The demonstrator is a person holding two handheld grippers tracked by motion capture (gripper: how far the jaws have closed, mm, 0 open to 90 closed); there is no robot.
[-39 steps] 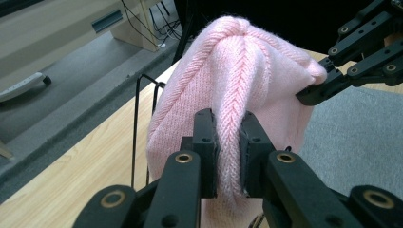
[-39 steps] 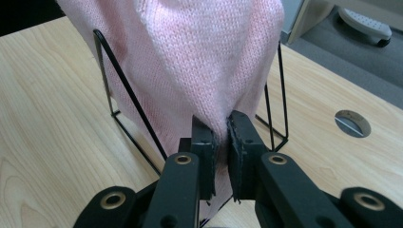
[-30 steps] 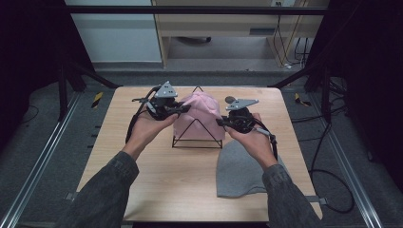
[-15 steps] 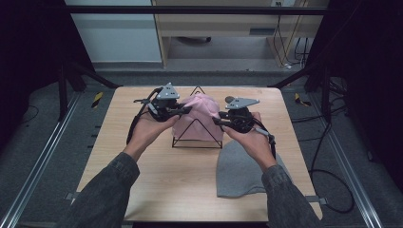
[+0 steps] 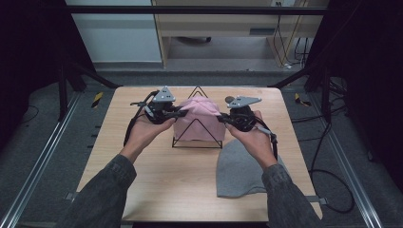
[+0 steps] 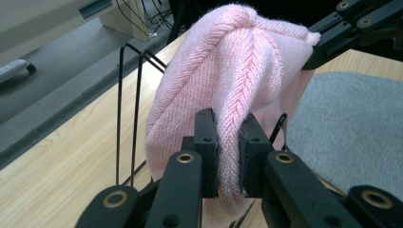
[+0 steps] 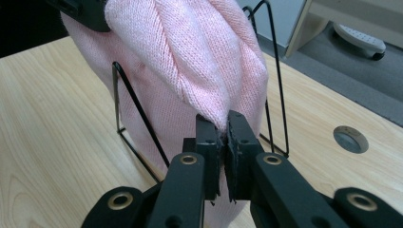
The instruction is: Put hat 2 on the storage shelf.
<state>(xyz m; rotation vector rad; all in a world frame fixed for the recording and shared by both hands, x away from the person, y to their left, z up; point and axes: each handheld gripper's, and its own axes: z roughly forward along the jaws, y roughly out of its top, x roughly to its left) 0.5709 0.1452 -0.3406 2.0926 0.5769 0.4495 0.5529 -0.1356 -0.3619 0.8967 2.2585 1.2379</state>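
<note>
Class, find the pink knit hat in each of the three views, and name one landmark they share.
High view: pink knit hat at centre, between both tools.
Left gripper view: centre, rising from the jaws.
Right gripper view: upper centre, above the jaws.
Shared landmark: black wire rack under it.

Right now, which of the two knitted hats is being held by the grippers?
The pink hat, draped over the black wire stand; both grippers pinch its edges. The grey hat lies flat on the table, untouched.

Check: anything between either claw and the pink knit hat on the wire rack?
Nothing visible. The left claw is shut on a fold of the pink knit hat, and the right claw pinches its other edge. The hat drapes over the black wire rack; the grey hat lies apart.
</note>
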